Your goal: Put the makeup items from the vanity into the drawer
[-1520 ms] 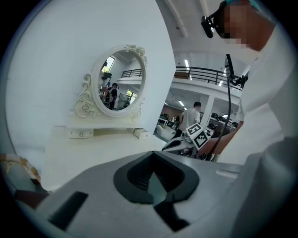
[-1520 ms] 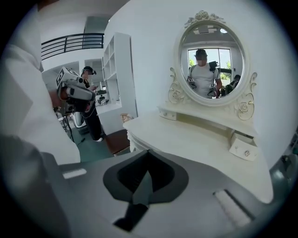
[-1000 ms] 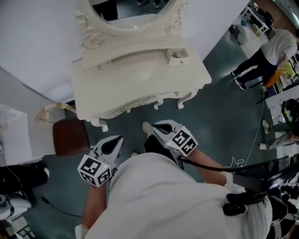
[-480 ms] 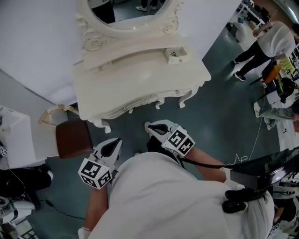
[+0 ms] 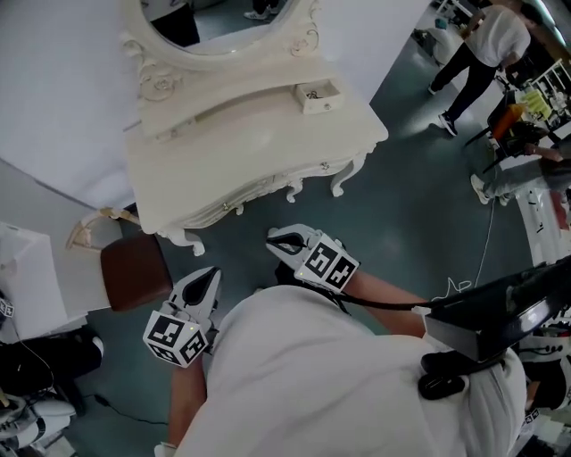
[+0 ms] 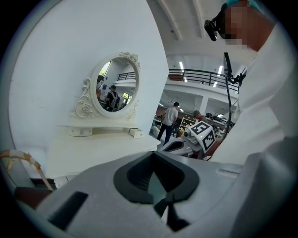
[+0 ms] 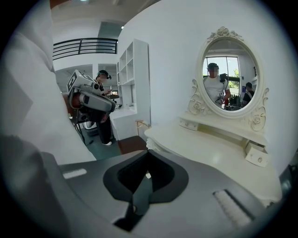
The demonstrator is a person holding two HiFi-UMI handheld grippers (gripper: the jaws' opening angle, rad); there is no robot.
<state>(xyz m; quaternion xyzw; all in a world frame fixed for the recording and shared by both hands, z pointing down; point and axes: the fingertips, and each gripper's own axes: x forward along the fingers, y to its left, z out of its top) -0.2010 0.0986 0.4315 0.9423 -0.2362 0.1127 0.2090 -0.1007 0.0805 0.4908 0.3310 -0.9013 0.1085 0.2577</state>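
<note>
Grey-green floor carries a white desk set against the wall. Its small drawer, at 1 o'clock on the raised shelf, stands pulled out; the small dark contents cannot be identified. A brown stool stands at 8 o'clock. Left tongs and right tongs, at 6 o'clock and apart from the desk, are pressed together and hold nothing.

Upper centre, head view: vanity surface has a cream-white painted finish, smooth, semi-gloss, w/ carved scroll trim on apron. Mirror: glossy glass, frame in same cream finish. Stool seat, left edge: brown, smooth, leather-like, low sheen. Floor: dark grey-green, smooth, slight sheen. Left tongs & right tongs: matt light-grey plastic shells, matt black inner pads. Person's top, lower centre: white cloth, matt.
</note>
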